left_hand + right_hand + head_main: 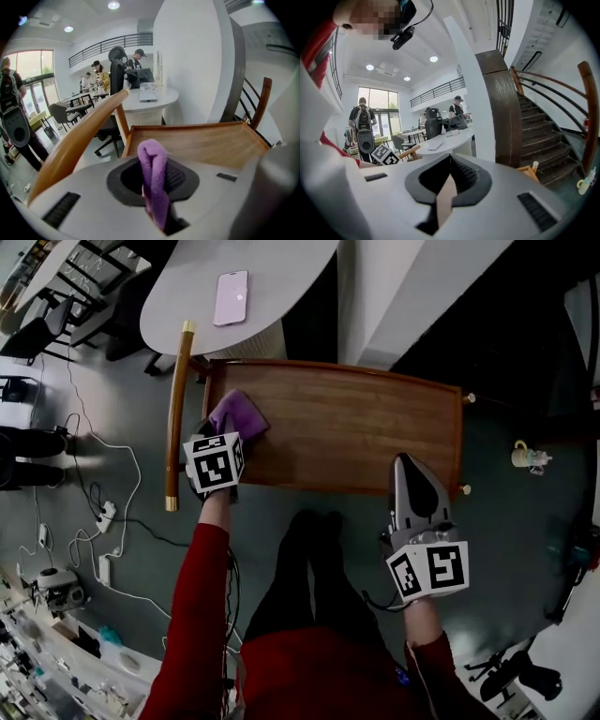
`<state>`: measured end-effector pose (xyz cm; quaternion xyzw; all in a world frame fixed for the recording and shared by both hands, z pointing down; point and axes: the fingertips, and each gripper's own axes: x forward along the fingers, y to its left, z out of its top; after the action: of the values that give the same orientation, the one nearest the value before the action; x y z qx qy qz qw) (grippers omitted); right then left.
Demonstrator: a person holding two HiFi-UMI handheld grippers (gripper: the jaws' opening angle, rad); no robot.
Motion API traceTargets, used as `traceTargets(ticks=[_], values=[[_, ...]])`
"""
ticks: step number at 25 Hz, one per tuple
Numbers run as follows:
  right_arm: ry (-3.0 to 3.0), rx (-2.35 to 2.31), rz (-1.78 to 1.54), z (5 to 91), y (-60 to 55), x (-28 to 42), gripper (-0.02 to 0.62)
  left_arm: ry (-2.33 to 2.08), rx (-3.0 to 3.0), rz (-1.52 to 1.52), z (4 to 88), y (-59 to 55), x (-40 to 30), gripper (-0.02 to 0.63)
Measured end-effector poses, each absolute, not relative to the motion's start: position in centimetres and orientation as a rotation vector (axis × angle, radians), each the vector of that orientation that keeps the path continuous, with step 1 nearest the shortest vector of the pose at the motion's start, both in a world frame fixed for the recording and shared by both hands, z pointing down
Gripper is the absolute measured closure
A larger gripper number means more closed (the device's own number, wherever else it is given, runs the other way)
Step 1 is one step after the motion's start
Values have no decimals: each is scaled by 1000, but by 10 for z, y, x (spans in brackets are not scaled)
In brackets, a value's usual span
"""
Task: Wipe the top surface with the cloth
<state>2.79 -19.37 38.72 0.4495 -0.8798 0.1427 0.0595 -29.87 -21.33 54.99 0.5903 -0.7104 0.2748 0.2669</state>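
Note:
A purple cloth [240, 414] lies bunched on the left end of the wooden top [356, 427], which has a raised rim. My left gripper [223, 437] is shut on the cloth, and in the left gripper view a fold of the cloth [154, 173] stands up between the jaws of that left gripper [157, 187], with the wooden top [206, 143] stretching beyond. My right gripper [407, 465] hovers over the near right edge of the top. In the right gripper view this right gripper [449, 187] is shut with nothing in it.
A long wooden handle bar [176, 413] runs along the top's left end. A white rounded table [281, 268] with a pink phone [232, 297] stands behind. Cables [103, 512] cross the floor at left; a small bottle [527, 457] sits at right. Stairs [543, 131] rise nearby.

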Motion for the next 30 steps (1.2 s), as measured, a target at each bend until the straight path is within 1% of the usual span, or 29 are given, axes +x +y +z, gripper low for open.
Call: traceTargets(ticks=[3, 6, 9, 14, 17, 19, 21, 24, 27, 30], values=[[-2652, 1372, 431, 402, -195, 18, 583, -1955, 1679, 761, 531, -216, -291, 541], [-2605, 1445, 439, 407, -192, 29, 583, -1928, 1875, 731, 492, -227, -242, 542], [-2527, 1579, 455, 403, -180, 63, 583, -1736, 2109, 633, 462, -237, -151, 541], [-2334, 1842, 480, 402, -154, 143, 583, -1229, 2320, 384, 441, -238, 35, 541], [-2234, 1961, 497, 404, -132, 184, 583, -1041, 2367, 383, 447, -228, 117, 541], [-2192, 2002, 515, 406, -120, 200, 583, -957, 2347, 453, 469, -219, 151, 541], [-2175, 2007, 524, 408, -114, 207, 583, -924, 2290, 531, 498, -214, 164, 541], [-2197, 1967, 534, 409, -112, 203, 583, -995, 2232, 641, 530, -210, 147, 542], [-2261, 1886, 529, 408, -122, 187, 583, -1095, 2170, 709, 544, -207, 100, 541], [-2344, 1780, 517, 406, -138, 161, 583, -1213, 2086, 712, 549, -203, 32, 541]])
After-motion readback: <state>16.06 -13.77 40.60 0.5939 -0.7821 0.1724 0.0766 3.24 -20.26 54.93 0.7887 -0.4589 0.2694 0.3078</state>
